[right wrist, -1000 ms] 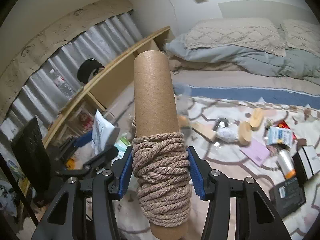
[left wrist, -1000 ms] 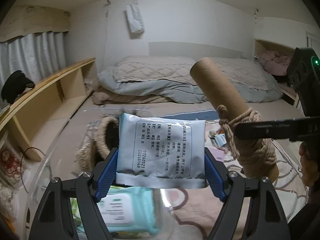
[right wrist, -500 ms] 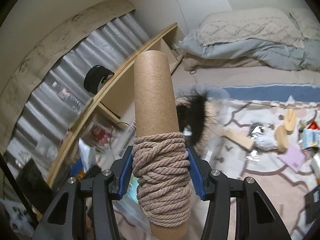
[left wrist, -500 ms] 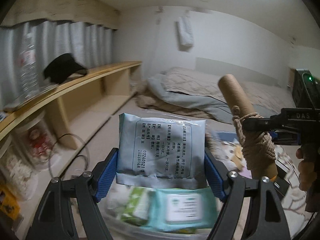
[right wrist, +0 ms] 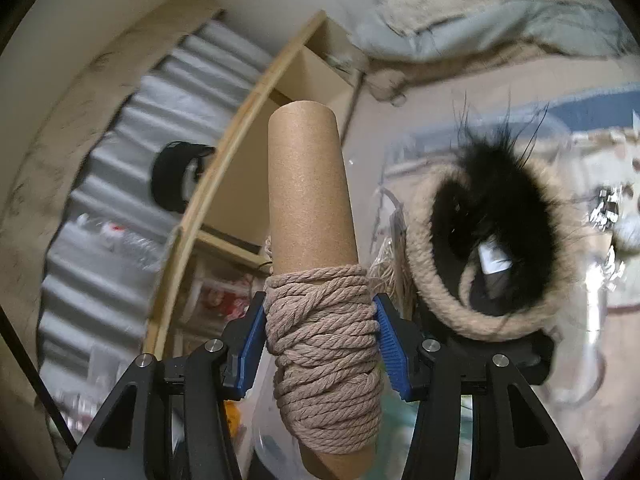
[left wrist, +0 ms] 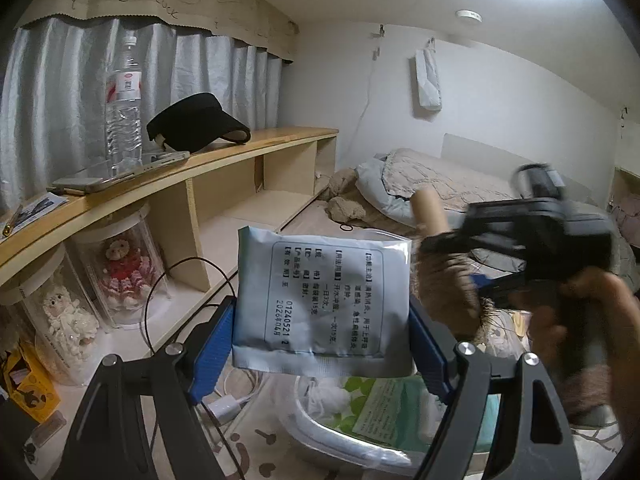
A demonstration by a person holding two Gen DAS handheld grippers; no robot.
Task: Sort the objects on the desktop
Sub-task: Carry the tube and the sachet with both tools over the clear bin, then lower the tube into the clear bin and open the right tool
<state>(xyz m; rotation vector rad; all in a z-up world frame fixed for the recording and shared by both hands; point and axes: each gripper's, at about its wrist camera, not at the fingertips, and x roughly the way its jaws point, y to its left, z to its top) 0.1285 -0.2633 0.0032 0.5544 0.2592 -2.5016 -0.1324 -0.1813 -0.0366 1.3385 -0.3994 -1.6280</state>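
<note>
Left wrist view: left gripper [left wrist: 320,344] clamps a pale blue printed sachet [left wrist: 322,300] upright between its pads. Right gripper [right wrist: 322,340], to its right, clamps a rope-wound cardboard tube [right wrist: 316,264].

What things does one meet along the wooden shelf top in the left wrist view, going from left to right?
Phone → water bottle → black visor cap.

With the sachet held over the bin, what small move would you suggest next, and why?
Probably lower the left gripper toward the clear bin before releasing: its pads clamp the sachet upright, and the bin, already holding packets, sits just below it.
</note>
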